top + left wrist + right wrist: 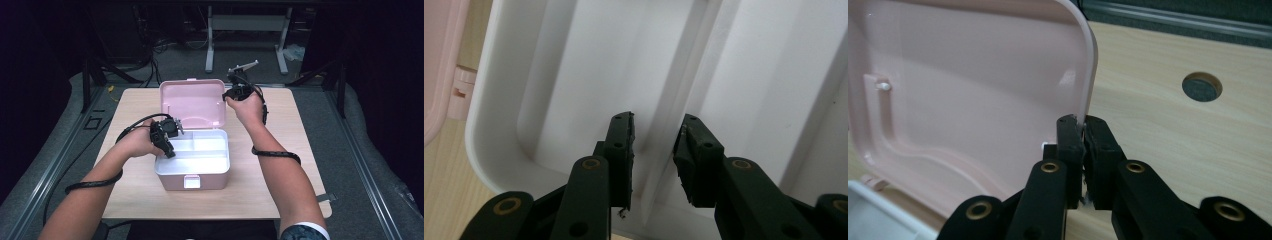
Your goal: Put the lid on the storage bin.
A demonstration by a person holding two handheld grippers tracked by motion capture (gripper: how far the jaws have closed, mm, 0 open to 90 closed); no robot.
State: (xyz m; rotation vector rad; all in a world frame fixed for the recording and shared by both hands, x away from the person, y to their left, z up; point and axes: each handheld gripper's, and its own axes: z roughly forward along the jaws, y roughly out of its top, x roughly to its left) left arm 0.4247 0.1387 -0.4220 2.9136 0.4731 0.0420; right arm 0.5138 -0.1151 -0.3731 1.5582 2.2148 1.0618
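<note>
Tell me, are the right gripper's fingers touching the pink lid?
Touching. The right gripper view shows the right gripper with its fingers clamped on the edge of the pink lid.

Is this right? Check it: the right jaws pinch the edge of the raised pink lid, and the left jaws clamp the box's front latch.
Not quite. The right gripper does pinch the pink lid at its edge. But the left gripper stands over a divider wall of the white tray, jaws either side without pressing it, as the left gripper view shows; the front latch is untouched.
</note>
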